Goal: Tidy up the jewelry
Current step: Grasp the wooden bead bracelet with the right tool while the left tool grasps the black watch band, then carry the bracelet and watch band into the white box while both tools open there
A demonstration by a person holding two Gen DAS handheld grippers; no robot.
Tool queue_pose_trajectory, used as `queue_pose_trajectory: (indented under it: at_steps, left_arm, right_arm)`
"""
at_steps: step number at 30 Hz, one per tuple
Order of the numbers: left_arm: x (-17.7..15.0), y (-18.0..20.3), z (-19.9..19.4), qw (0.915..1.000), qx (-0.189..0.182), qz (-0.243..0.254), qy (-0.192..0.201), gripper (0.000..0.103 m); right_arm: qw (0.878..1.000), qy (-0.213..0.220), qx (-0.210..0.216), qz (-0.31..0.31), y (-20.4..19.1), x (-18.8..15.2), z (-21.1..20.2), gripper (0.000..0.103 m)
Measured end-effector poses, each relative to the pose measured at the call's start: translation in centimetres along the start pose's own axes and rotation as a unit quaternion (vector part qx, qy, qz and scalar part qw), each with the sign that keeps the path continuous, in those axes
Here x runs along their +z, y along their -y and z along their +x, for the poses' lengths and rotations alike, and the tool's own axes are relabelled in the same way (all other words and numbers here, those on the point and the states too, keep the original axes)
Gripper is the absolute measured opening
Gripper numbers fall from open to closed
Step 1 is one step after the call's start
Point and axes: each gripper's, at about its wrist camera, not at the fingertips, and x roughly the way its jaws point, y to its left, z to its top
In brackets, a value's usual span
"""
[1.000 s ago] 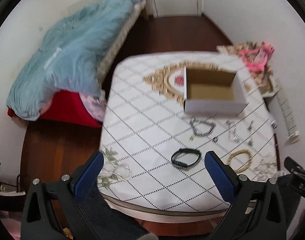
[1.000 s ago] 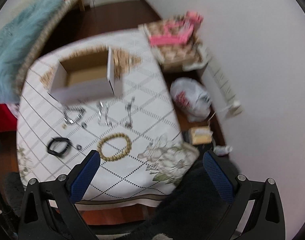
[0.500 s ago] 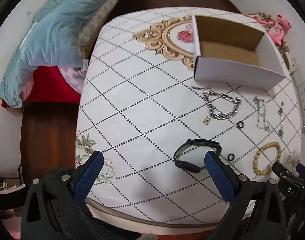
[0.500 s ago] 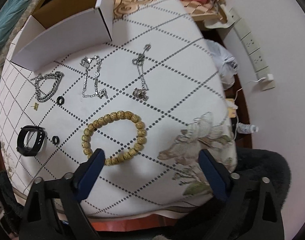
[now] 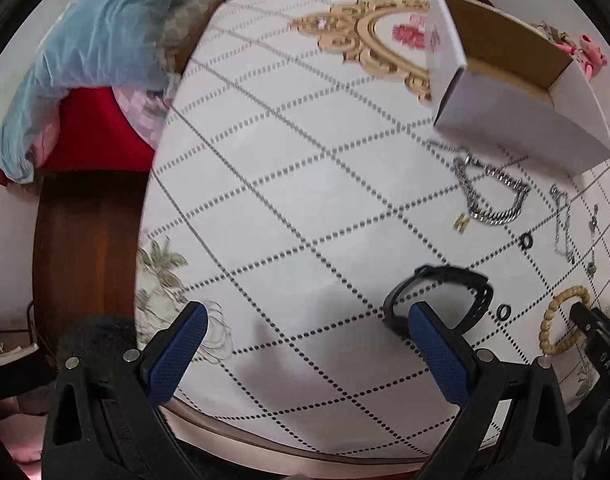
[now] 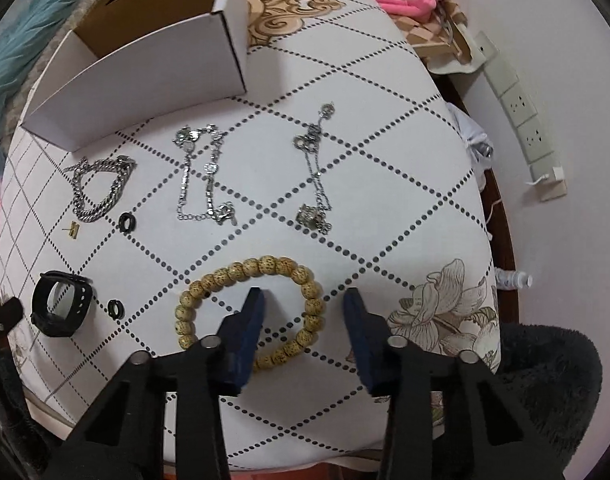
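Your right gripper (image 6: 303,306) points straight down over the tan wooden bead bracelet (image 6: 251,314) near the front edge of the white dotted-diamond tablecloth (image 6: 405,184). Its jaws are closing: 1 blue pad sits inside the bead loop, the other outside its right side, so that stretch of beads is between them, not pinched yet.

Your left gripper (image 5: 305,322) is spread wide, nothing held, with its right pad over the near edge of the black strap-style wristband (image 5: 441,296).

The open white cardboard box (image 6: 145,68) with the brown inside sits at the far side of the cloth; as far as you can see into it, nothing's in there, though the floor is mostly hidden by the near wall.

Between box and bracelet lie 3 silver chain pieces, the chunkiest being the silver curb chain (image 6: 101,188), plus 2 small black rings (image 6: 127,222).
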Motion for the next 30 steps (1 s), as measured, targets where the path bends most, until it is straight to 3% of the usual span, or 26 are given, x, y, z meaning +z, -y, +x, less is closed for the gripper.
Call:
queue_pose_trajectory:
  at_steps: [3,4,5,9,10,13,15,16,22,30]
  left_arm:
    - [0.1,0.0,0.7,0.9998,-0.020,-0.004,0.001,0.100]
    - [0.3,0.3,0.9,0.9997,-0.024,-0.001,0.001,0.094]
    - [0.4,0.5,1.2,0.9995,-0.032,0.004,0.000,0.083]
    - [0.8,1.5,2.7,0.9983,-0.052,0.021,-0.016,0.061]
    - [0.9,1.6,3.0,0.9980,-0.056,0.024,-0.019,0.044]
    - [1.2,1.7,3.1,0.9964,-0.080,0.026,-0.013,0.023]
    - [1.2,1.8,3.0,0.9961,-0.082,0.032,-0.006,0.011]
    - [1.2,1.8,3.0,0.9960,-0.083,0.032,-0.005,0.008]
    - [0.1,2.4,1.0,0.9950,-0.089,0.043,0.016,0.003]
    - [0.0,2.7,-2.9,0.9913,-0.113,0.050,0.045,0.003]
  right_arm:
    - [1.000,0.003,0.001,-0.006,-0.4,0.1,-0.2,0.034]
    - [1.000,0.003,0.002,-0.006,-0.4,0.0,-0.1,0.034]
    - [1.000,0.002,0.003,-0.005,-0.2,0.1,-0.1,0.034]
    - [1.000,-0.002,0.003,-0.007,-0.3,0.0,-0.3,0.034]
    - [1.000,-0.003,0.002,-0.008,-0.4,0.0,-0.3,0.034]
    - [1.000,-0.004,0.001,-0.011,-0.2,0.4,-0.1,0.034]
    - [1.000,-0.001,0.000,-0.013,0.0,0.8,0.2,0.019]
    - [1.000,0.002,-0.001,-0.015,0.0,0.8,0.2,0.010]
    - [0.999,-0.002,0.047,0.009,1.1,0.6,-0.2,0.009]
    - [0.994,0.035,0.107,0.008,1.4,0.5,-5.3,0.009]
